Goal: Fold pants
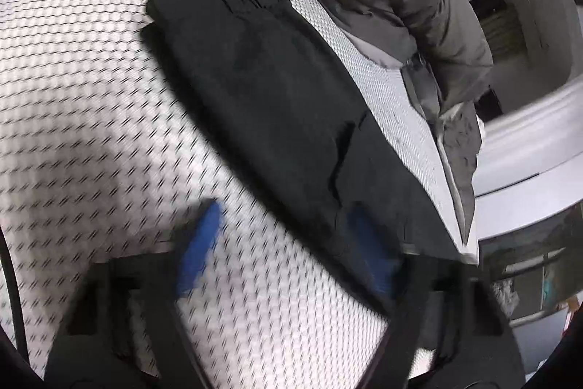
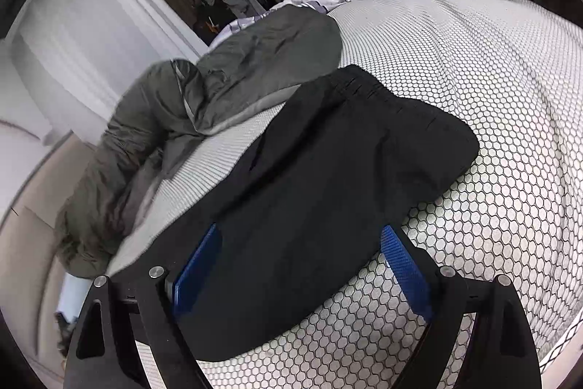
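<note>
both grippers point(image 1: 288, 254) point(image 2: 302, 268) hover spread wide over folded black pants point(image 2: 328, 170).

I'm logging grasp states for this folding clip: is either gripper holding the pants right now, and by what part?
Nothing is held. The left gripper and right gripper are both open above the folded black pants.

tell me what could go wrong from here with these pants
1. The folded black pants lie near the bed edge, beside a grey jacket; a sideways push might slide them off or under the jacket.
2. Both the left gripper and right gripper are open with nothing held, so the top layer could spring back.
3. The left wrist view is motion-blurred, so a grab now may miss the hem.
</note>
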